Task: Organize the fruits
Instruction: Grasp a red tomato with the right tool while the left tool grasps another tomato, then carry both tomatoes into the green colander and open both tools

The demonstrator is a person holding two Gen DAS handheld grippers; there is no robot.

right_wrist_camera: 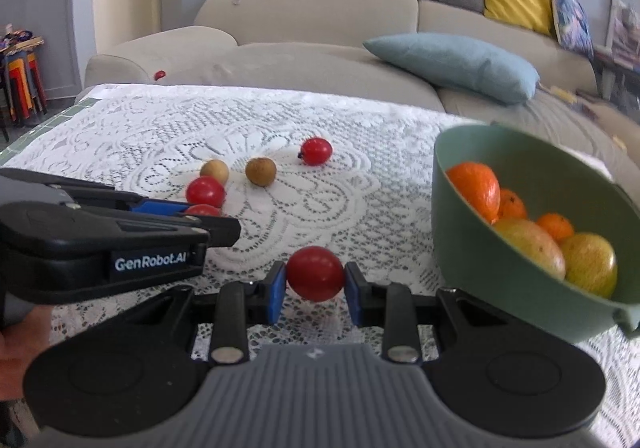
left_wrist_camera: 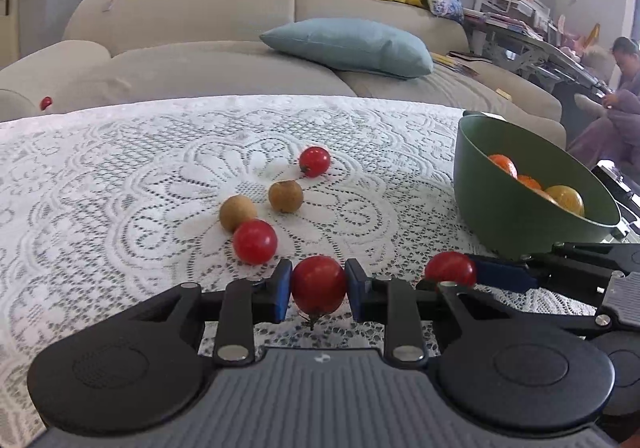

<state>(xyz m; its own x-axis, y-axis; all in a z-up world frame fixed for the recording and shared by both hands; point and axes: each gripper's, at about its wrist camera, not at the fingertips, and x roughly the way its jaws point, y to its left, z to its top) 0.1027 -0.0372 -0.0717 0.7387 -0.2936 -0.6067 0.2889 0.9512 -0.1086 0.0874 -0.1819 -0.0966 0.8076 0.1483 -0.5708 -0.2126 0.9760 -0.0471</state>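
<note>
Tomatoes fill both my claws. My left claw (left_wrist_camera: 319, 290) grips a red cherry tomato (left_wrist_camera: 319, 289) between its blue pads, stem pointing down toward the lace-covered surface (left_wrist_camera: 120, 176). My right claw (right_wrist_camera: 315, 275) pinches another tomato (right_wrist_camera: 315, 273).

Only the right view shows inside the green bowl (right_wrist_camera: 516, 288) near the surface's right edge: oranges (right_wrist_camera: 476, 190) and yellowish fruit (right_wrist_camera: 592, 262). From the left view its wall hides most of them.

Loose near the middle of the surface lie two more tomatoes (left_wrist_camera: 255, 241) (left_wrist_camera: 315, 161) and two brown round fruits (left_wrist_camera: 237, 213) (left_wrist_camera: 285, 196); the farther tomato's stem points left. In the right view, my left claw's body covers part of the nearest loose tomato. Beyond the far edge stands a beige sofa (left_wrist_camera: 180, 28) with a blue cushion (left_wrist_camera: 348, 46).
</note>
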